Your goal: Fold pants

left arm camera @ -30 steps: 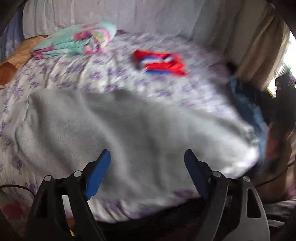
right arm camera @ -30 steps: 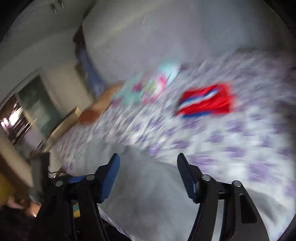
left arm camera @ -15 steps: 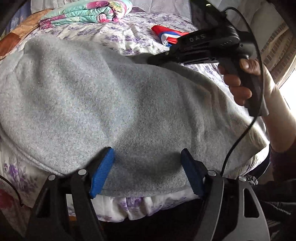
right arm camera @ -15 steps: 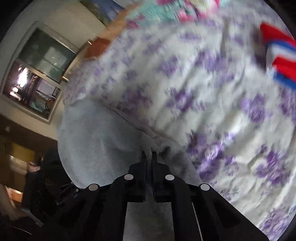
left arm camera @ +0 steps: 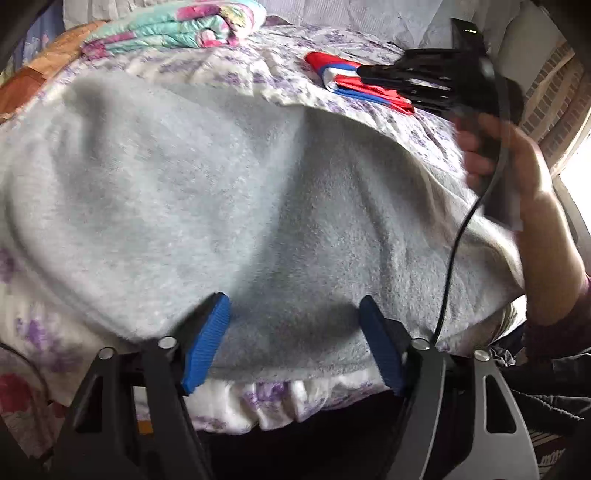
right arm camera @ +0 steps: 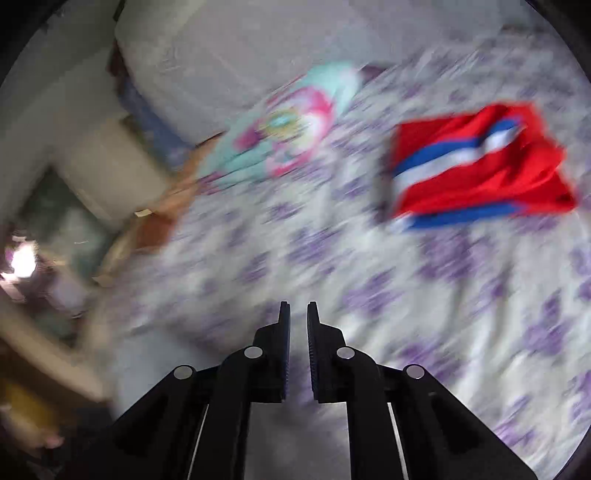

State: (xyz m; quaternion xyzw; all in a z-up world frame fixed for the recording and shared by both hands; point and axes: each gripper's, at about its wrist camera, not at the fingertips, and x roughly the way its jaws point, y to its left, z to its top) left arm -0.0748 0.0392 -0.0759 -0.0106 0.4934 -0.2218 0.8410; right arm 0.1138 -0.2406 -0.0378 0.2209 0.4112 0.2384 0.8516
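Note:
The grey fleece pants (left arm camera: 229,206) lie spread across the bed, reaching its near edge. My left gripper (left arm camera: 295,343) is open, its blue pads on either side of the pants' near edge. In the left wrist view my right gripper (left arm camera: 369,75) is held up over the pants' far right side, above the bed. In the blurred right wrist view my right gripper (right arm camera: 298,325) has its jaws almost together with a narrow gap and nothing between them. A grey patch of the pants (right arm camera: 159,354) shows low left there.
A purple-flowered sheet (left arm camera: 258,70) covers the bed. A folded red, white and blue garment (right arm camera: 476,166) lies at the back right. A folded turquoise and pink quilt (left arm camera: 177,26) lies at the back left. The person's hand (left arm camera: 517,177) is at right.
My right gripper, shut on the pants' far edge half a second ago, has lifted away without cloth and swung toward the red garment. The pants' far right part has settled. My left gripper stays open.

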